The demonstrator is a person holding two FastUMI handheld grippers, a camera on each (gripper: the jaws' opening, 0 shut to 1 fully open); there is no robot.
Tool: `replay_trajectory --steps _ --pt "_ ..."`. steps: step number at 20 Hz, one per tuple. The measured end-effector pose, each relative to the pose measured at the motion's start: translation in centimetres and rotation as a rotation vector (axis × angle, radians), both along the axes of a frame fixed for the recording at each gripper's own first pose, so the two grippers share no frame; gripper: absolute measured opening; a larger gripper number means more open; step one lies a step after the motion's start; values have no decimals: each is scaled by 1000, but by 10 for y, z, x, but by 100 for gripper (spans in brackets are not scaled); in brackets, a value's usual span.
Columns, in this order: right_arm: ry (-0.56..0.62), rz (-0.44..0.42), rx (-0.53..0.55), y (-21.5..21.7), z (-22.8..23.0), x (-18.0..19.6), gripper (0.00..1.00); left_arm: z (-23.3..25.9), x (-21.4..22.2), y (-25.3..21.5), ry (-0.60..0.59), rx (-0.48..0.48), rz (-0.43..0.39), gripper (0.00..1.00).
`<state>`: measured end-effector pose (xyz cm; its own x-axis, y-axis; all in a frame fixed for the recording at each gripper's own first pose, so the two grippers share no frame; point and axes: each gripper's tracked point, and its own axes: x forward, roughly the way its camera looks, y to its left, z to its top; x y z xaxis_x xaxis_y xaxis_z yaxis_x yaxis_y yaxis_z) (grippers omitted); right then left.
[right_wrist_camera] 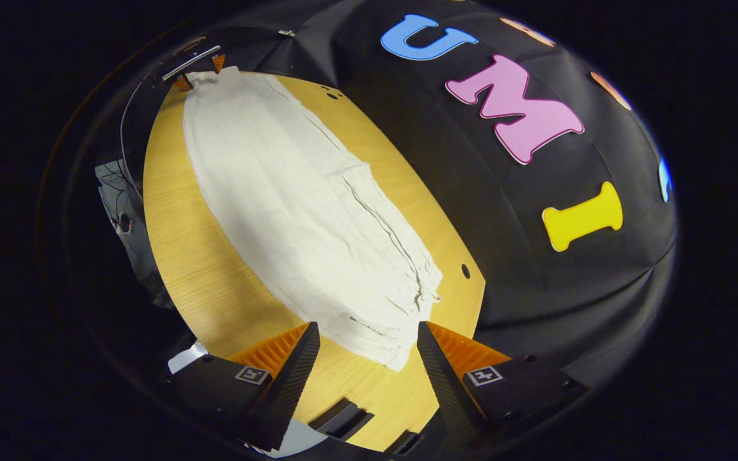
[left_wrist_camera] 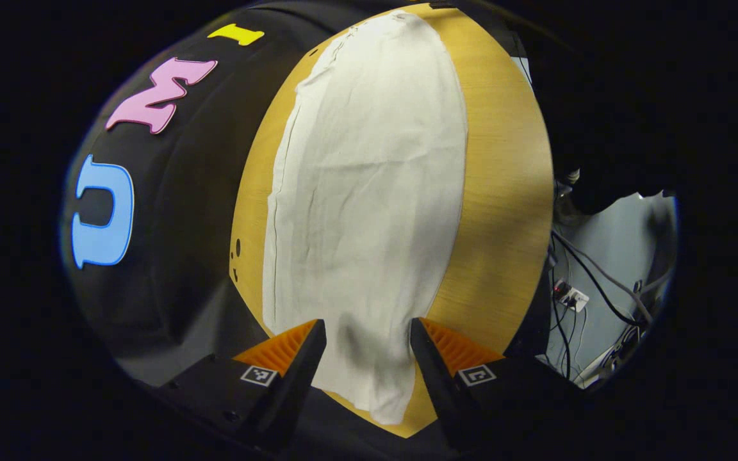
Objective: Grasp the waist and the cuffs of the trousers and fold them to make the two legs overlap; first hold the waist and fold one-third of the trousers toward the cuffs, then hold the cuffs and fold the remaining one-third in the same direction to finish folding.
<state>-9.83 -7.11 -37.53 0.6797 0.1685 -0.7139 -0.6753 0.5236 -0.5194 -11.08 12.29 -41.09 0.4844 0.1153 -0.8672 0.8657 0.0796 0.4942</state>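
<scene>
Your left gripper (left_wrist_camera: pixel 367 349) stands wide, its two fingers spread on either side of one narrow end of the trousers (left_wrist_camera: pixel 369 192). The cloth runs between the fingers without either one pressing on it, and the end spills toward the near edge of the table (left_wrist_camera: pixel 503 192). From here the trousers stretch away as one long pale strip to the far end of the wooden top, with a seam running down the left side of the strip.

Your right gripper (right_wrist_camera: pixel 367 349) is also spread wide. It hovers above the other end of the trousers (right_wrist_camera: pixel 305 211), where several layered edges are stacked and slightly rumpled; this looks like the waist, though the fisheye view makes that uncertain. A corner of the cloth lies between the fingers, and neither finger touches it. The table (right_wrist_camera: pixel 183 256) shows bare wood to the left of the cloth and a narrower band to the right, with a small dark hole (right_wrist_camera: pixel 465 271) in the top just beside the stacked end.

In the right gripper view you also see the left gripper (right_wrist_camera: pixel 199 73) at the far end of the strip, small and high up, at the cloth's far edge.

In the left gripper view, cables (left_wrist_camera: pixel 590 282) hang past the table's right edge.
</scene>
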Motion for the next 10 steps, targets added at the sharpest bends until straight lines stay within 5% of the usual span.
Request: replay_trajectory --steps 5,8,10 --pt "33 39 6 -4 -18 18 95 -12 22 -4 18 82 -17 65" --pt "47 60 8 -4 -25 25 95 -17 26 -3 21 118 -13 46" --pt "52 75 6 -3 -29 26 95 -22 27 -2 19 135 -16 23"
